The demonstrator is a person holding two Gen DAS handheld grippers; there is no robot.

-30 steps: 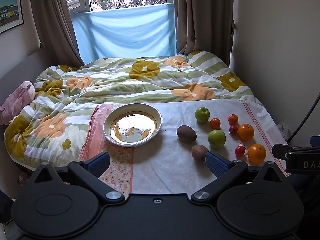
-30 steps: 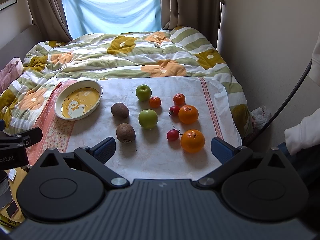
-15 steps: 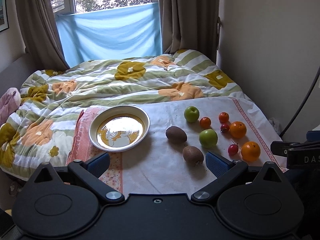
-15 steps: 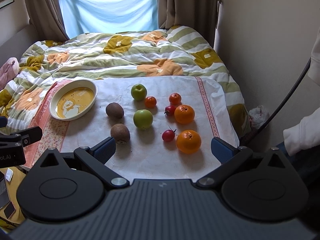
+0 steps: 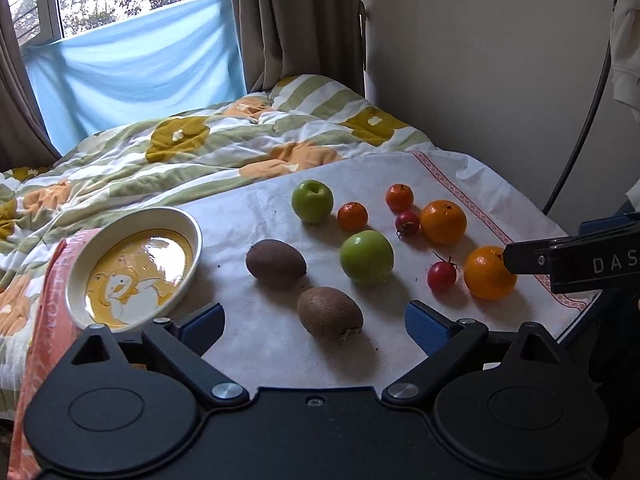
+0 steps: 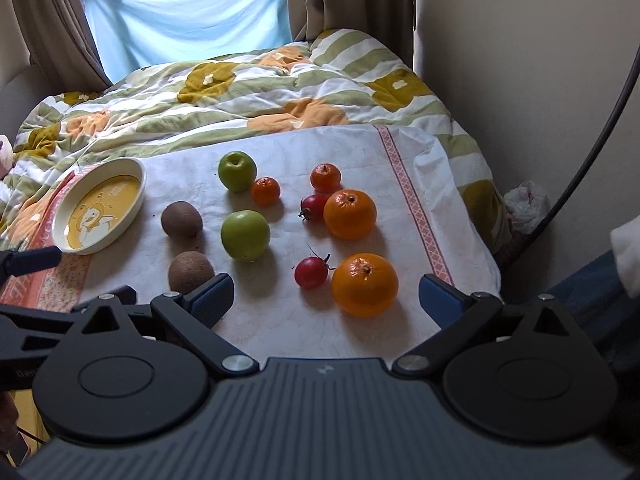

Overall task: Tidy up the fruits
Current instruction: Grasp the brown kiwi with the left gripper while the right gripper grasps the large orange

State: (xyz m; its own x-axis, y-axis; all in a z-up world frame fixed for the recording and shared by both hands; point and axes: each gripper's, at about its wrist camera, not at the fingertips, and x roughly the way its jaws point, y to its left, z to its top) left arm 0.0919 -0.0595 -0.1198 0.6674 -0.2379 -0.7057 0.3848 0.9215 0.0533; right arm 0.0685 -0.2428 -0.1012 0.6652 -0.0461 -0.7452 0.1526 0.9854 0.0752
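Fruit lies on a white cloth on the bed: two kiwis, two green apples, two oranges, two small tangerines, and two red cherry tomatoes. A white and yellow bowl sits at the left, empty. My left gripper is open, with the near kiwi between its fingertips. My right gripper is open, just short of the near orange and a cherry tomato.
A flowered quilt covers the bed behind the cloth. A wall stands to the right, with a black cable along it. Curtains and a blue sheet hang at the window. The cloth's right edge drops off the bed.
Both grippers have moved forward toward the fruit. The left one has also swung right, so the near kiwi now lies between its fingers. Both stay open.
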